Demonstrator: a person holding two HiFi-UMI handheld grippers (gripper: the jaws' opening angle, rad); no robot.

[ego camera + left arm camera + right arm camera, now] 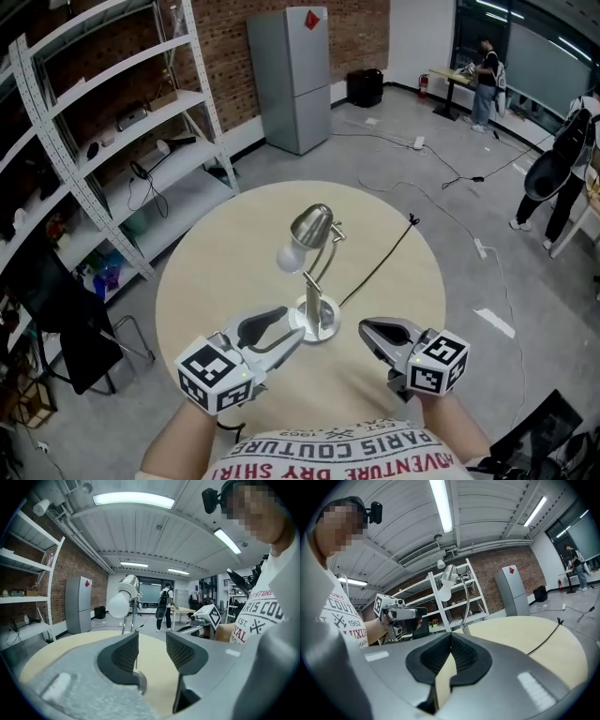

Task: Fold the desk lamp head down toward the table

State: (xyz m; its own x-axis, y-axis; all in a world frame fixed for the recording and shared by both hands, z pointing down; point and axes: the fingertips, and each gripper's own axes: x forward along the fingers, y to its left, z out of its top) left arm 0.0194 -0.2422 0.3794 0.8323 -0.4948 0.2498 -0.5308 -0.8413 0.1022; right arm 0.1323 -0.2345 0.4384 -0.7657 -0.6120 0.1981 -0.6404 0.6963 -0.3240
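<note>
The desk lamp [312, 281] was stood near the middle of the round bench [206, 281], its head not yet folded down. The lamp head [312, 225], a brushed-metal bell, was carried above the base on a slim curved stem [327, 255]. Its long axis was slanted, with the frosted white bulb [290, 256] pointed down toward the left claw's side. The round, shiny metal base [316, 321] was flanked by both claws: the left claw [296, 336] was found just beside it and so the nearer, while the right claw [364, 328] was set a little apart. The head was placed beyond and above both. The left claw's ribbed dark pads [126, 651] were parted to a middling gap with nothing between them; the right claw's were pressed together, empty. A thin black cord [380, 267] was trailed across the pale, smooth bench top to its far edge.
</note>
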